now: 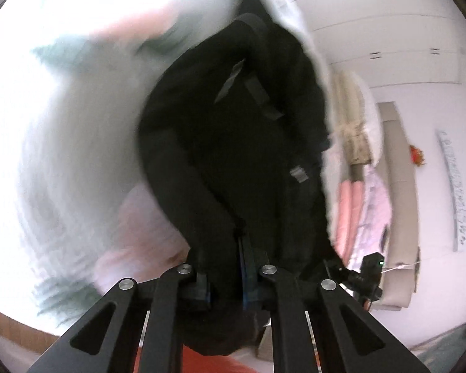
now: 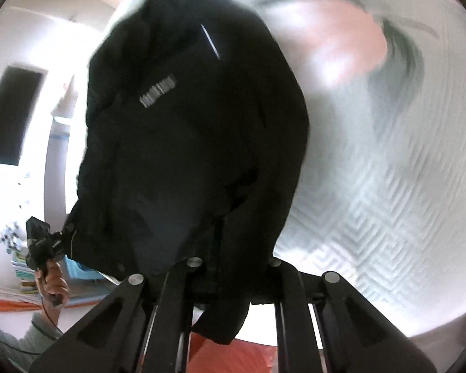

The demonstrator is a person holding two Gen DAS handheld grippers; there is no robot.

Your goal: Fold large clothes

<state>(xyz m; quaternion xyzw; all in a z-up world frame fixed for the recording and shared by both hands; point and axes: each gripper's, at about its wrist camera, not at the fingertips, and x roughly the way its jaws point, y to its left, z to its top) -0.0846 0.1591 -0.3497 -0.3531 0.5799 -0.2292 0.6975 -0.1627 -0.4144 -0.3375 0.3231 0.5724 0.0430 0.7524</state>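
The left gripper (image 1: 225, 275) is clamped on the hem of a black jacket (image 1: 233, 143), which hangs in front of it above a white quilted bed (image 1: 77, 161). The right gripper (image 2: 233, 283) is likewise closed on the jacket's (image 2: 195, 143) edge, cloth bunched between its jaws. Both views are blurred; in the right view a hand (image 2: 51, 286) shows at the lower left.

White quilted bedspread (image 2: 372, 205) with zigzag stitching, motion-blurred. Pink patch (image 2: 341, 52) and grey-green leaf shapes (image 2: 410, 52) printed on it. White wardrobe doors (image 1: 388, 31) along far wall. Pink bedding (image 1: 351, 214) stacked upright beside a beige upholstered panel (image 1: 400, 199). Dark rectangle (image 2: 14, 115) on wall, left. Stack of books (image 2: 25, 275) low left. Orange fabric (image 2: 233, 357) at bottom edge.
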